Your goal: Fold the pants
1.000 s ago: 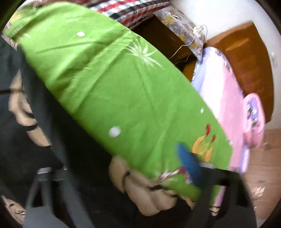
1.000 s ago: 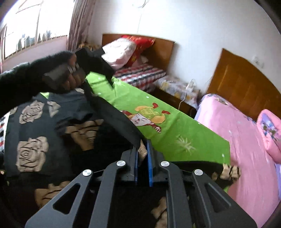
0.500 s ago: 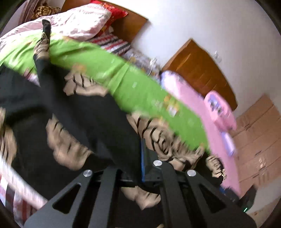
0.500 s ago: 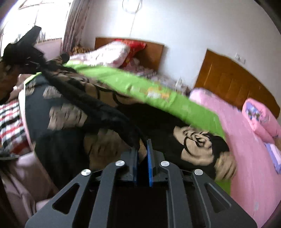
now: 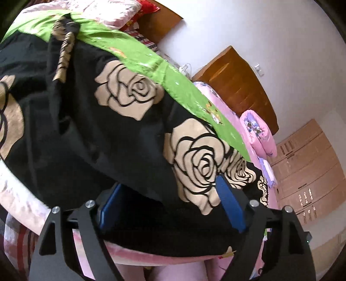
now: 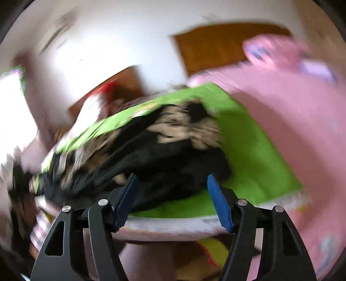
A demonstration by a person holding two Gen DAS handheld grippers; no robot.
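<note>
Black pants (image 5: pixel 121 134) with big beige rose prints spread across a green sheet (image 5: pixel 138 58) on the bed (image 6: pixel 302 134), one edge hanging over the near side of the mattress. Left hand-held gripper (image 5: pixel 170 207) spread wide and opening, blue pads (image 5: pixel 229 205) standing on either side of the pants' near edge; black cloth lying between them, no visible pinch. Right hand-held gripper (image 6: pixel 173 201) also spread and opening, blue pads (image 6: pixel 218 201) apart, the bunched dark heap of the pants just beyond the tips and partly between them, not clamped. Right view heavily blurred, so finer contact hard to tell. Twisted strip of the same fabric (image 5: pixel 64 49) lying at the far end of the pants near a pink pillow (image 5: pixel 108 10). Second bed with pink bedding and a rolled pink quilt (image 5: pixel 259 134) to the right, wooden headboards (image 5: pixel 235 86) against the white wall, pale wardrobe (image 5: pixel 307 168) further right
</note>
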